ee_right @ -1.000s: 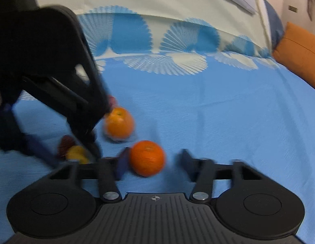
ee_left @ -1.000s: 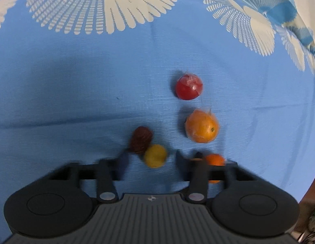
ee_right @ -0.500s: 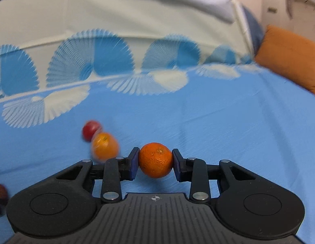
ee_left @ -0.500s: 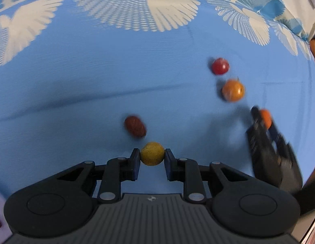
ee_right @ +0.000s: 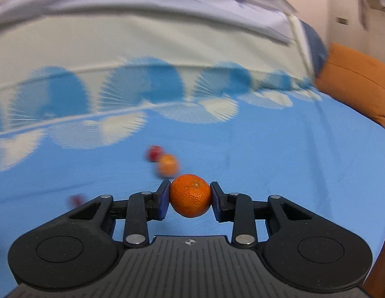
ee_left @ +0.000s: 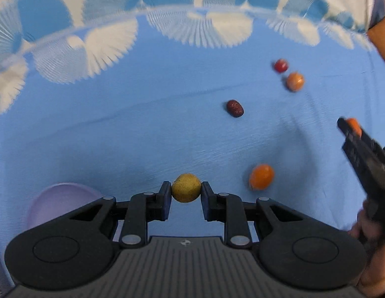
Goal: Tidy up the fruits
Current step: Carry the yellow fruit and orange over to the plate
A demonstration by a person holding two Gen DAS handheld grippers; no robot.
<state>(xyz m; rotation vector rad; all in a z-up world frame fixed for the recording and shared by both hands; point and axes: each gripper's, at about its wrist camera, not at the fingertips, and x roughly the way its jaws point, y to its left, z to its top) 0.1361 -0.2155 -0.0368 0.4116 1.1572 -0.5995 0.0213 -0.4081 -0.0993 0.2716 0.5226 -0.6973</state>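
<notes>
The left gripper [ee_left: 186, 195] grasps a yellow fruit [ee_left: 186, 190] above a blue cloth [ee_left: 142, 136], near a lilac bowl [ee_left: 58, 204]. The right gripper [ee_right: 190, 198] clenches a mandarin [ee_right: 190, 195] (raised off the cloth). 4 fruits lie loose, including a dark red fruit [ee_left: 235, 108].

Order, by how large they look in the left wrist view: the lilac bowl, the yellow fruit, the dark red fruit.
1. lilac bowl, partly hidden
2. yellow fruit, held nearest the camera, so its true size is unsure
3. dark red fruit, farther away
</notes>
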